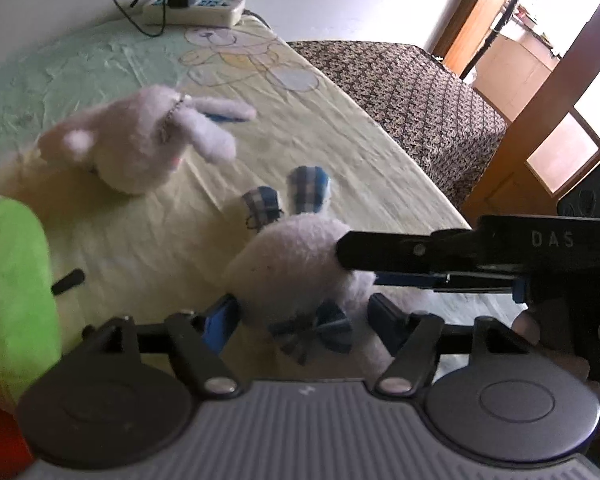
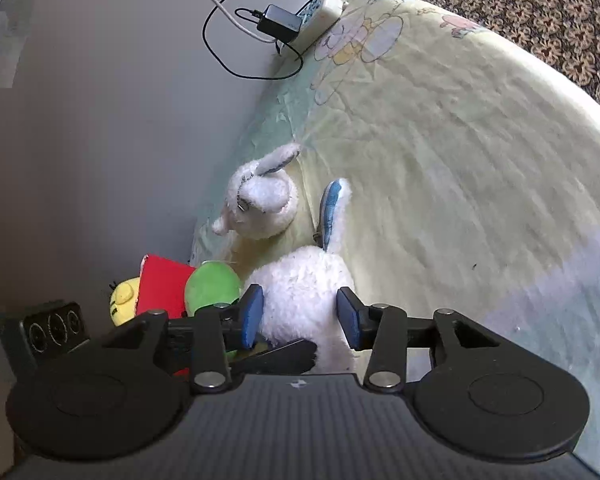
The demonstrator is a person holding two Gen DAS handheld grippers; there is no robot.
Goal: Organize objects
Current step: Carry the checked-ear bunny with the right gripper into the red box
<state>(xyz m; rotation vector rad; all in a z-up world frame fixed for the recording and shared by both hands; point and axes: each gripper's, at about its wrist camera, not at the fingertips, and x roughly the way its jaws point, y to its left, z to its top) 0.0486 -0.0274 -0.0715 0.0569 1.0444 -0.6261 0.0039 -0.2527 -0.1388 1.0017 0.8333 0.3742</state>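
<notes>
A white plush rabbit with blue plaid ears and bow [image 1: 300, 264] lies on the yellow bed sheet [image 1: 340, 140]. My left gripper [image 1: 306, 322] has its blue pads on both sides of the rabbit's neck at the bow. My right gripper [image 2: 302, 314] has its pads on both sides of the same rabbit's body [image 2: 304, 292]; its finger shows in the left wrist view [image 1: 404, 256] against the rabbit's head. A second white plush rabbit [image 1: 140, 144] lies further back and also shows in the right wrist view [image 2: 260, 204].
A green plush [image 1: 12, 292] sits at the left; the right wrist view shows it [image 2: 212, 286] beside red [image 2: 162, 290] and yellow [image 2: 124, 300] plush toys. A power strip with charger and cables [image 1: 192, 4] lies at the bed's far end. A patterned blanket [image 1: 412, 96] lies right.
</notes>
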